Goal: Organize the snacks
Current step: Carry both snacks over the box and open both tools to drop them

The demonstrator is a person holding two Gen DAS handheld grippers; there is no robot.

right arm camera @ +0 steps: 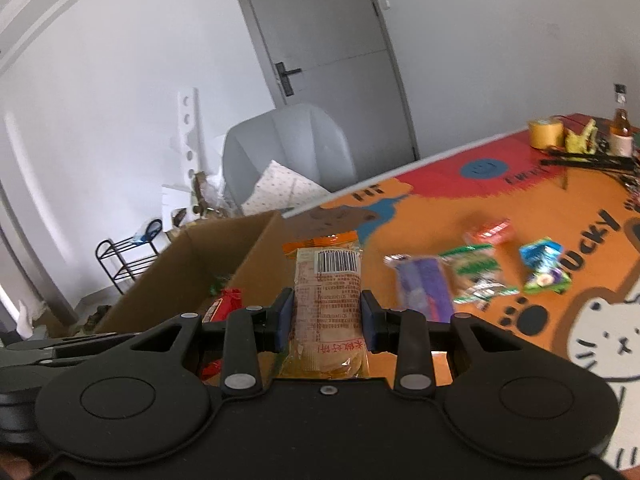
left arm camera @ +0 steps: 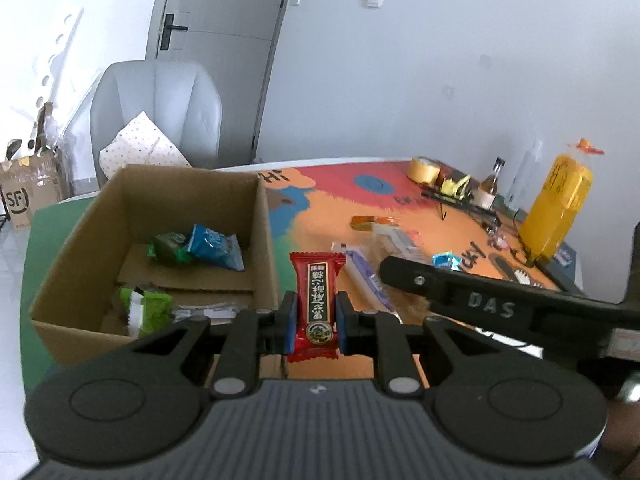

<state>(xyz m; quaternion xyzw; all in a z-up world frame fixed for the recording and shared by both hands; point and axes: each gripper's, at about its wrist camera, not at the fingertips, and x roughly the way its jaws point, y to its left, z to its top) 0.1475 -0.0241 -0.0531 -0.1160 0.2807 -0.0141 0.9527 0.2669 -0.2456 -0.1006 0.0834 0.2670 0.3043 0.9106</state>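
My left tongs [left arm camera: 314, 322] were clamped on a red packet [left arm camera: 316, 304], blue pads pressing its two long edges. I held it upright and lengthwise so the printed face stayed toward the camera and the pack could drop end-first. It hung just right of the box [left arm camera: 264, 240] wall, above the mat [left arm camera: 320, 208], not yet over the opening.

My right tongs [right arm camera: 325, 314] were clamped on an orange packet [right arm camera: 326, 304], gripped across its middle with the barcode end pointing forward. In that view the pack hung near the box [right arm camera: 256, 252], right of its near wall. Part of the right tool [left arm camera: 472, 300] crossed the left view close beside the red packet, so I judged the two hands were converging on one drop point and could foul each other.

Inside the box lay a green pack [left arm camera: 148, 312], nearest, then a green-and-blue pair [left arm camera: 200, 248] farther back, resting on a loose cardboard sheet. I judged sorting was partly done.

On the mat beyond, loose snacks remained: a purple pack [right arm camera: 422, 284], a green-white pack [right arm camera: 478, 270], a blue-green pack [right arm camera: 544, 266] and an orange-red pack [right arm camera: 490, 230], well apart from the box.

Farthest stood a tape roll [left arm camera: 424, 170] and a yellow bottle [left arm camera: 560, 204], apparently outside the task.
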